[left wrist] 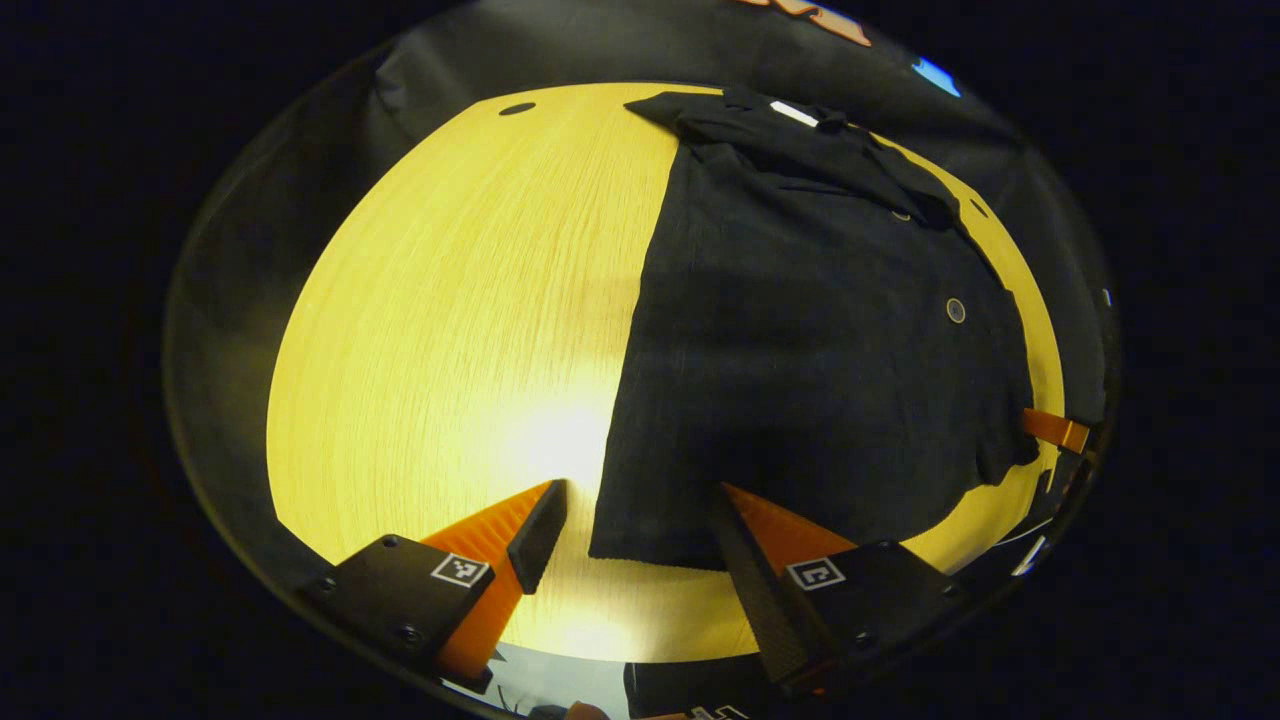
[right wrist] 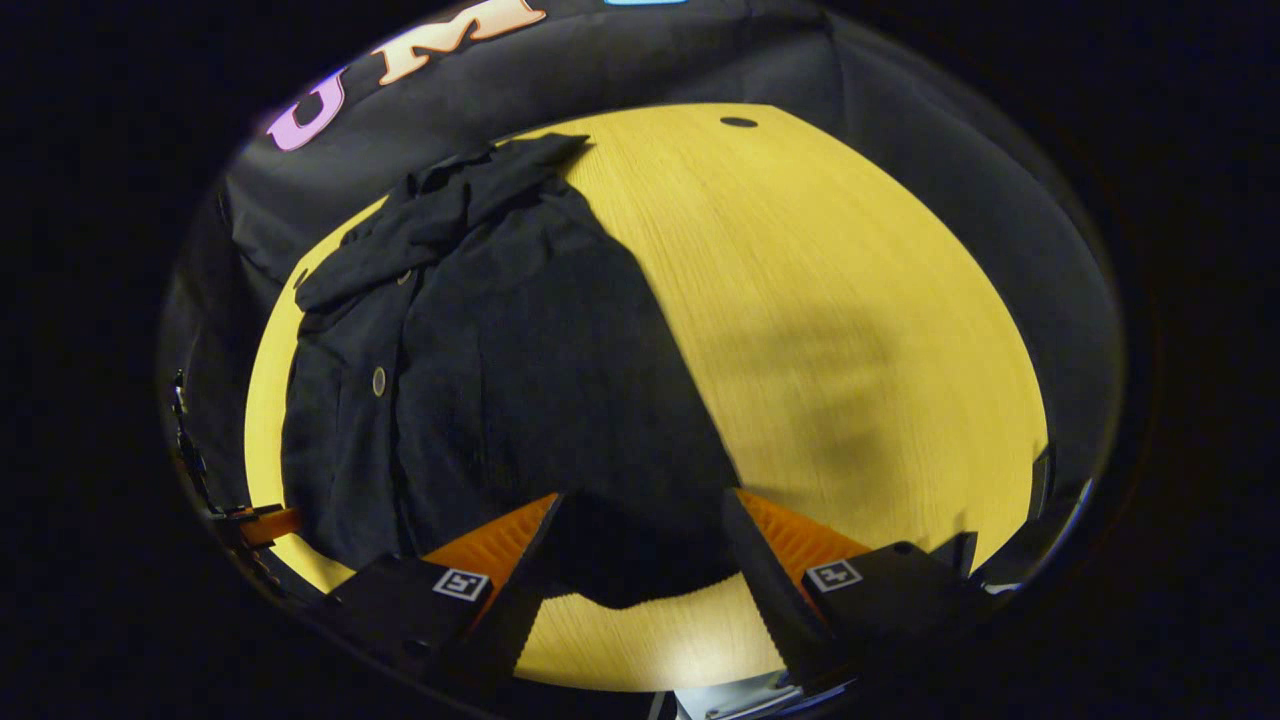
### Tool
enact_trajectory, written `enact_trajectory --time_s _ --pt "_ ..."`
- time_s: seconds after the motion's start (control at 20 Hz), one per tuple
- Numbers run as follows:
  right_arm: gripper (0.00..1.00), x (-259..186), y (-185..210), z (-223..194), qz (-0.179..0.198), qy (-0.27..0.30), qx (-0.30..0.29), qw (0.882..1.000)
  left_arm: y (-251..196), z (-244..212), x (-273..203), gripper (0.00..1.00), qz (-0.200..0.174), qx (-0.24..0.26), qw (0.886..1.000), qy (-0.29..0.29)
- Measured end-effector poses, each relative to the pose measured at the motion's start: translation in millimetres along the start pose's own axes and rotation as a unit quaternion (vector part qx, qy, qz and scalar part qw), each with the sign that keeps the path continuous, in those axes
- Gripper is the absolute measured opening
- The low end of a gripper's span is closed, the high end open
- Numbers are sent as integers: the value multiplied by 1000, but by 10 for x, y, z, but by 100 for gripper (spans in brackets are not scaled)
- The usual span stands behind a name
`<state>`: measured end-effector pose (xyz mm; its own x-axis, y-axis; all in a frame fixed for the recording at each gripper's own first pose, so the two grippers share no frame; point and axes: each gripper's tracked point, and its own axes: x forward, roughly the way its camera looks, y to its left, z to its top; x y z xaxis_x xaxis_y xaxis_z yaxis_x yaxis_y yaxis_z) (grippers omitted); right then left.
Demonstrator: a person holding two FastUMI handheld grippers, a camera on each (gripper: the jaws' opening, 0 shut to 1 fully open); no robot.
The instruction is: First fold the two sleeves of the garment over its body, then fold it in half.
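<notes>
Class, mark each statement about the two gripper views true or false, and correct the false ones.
1. The garment is dark and lies on a yellow wooden table. True.
2. The left gripper has its jaws closed on the hem. False: the jaws stand open, at the garment's near corner.
3. The garment has round snap buttons along its front. True.
4. The garment hangs from a hanger. False: it lies spread flat on the table.
5. In the right gripper view, the right gripper has open jaws at the garment's near edge. True.
</notes>
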<state>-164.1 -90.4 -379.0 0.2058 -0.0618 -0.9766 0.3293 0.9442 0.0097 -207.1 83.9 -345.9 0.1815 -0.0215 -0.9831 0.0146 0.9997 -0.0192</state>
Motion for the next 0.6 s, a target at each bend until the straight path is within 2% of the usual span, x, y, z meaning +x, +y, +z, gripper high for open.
enact_trajectory --time_s 0.25,0.3,0.35,0.4,0.45,0.5,0.55,0.6 --pt "94 4 0 -6 -38 -2 -26 999 -101 -23 12 83 -6 28 1000 9" --pt "92 13 13 -9 -37 1 -26 999 -130 5 8 75 -9 33 999 8" --pt "87 10 32 -3 -35 5 -26 999 -179 5 -4 55 -15 32 999 8" --pt "85 33 59 19 -32 6 -23 999 -228 3 10 35 -18 31 999 6" --pt "62 67 102 33 -28 6 -14 1000 -263 20 12 15 -16 33 999 3" --pt "39 46 145 42 -25 6 -15 1000 -289 32 22 6 -15 41 999 1" --pt "17 22 144 45 -27 9 -26 999 -328 22 10 1 -21 52 998 -2" --pt "7 53 139 42 -30 4 -36 999 -354 14 8 0 -29 58 998 -1"
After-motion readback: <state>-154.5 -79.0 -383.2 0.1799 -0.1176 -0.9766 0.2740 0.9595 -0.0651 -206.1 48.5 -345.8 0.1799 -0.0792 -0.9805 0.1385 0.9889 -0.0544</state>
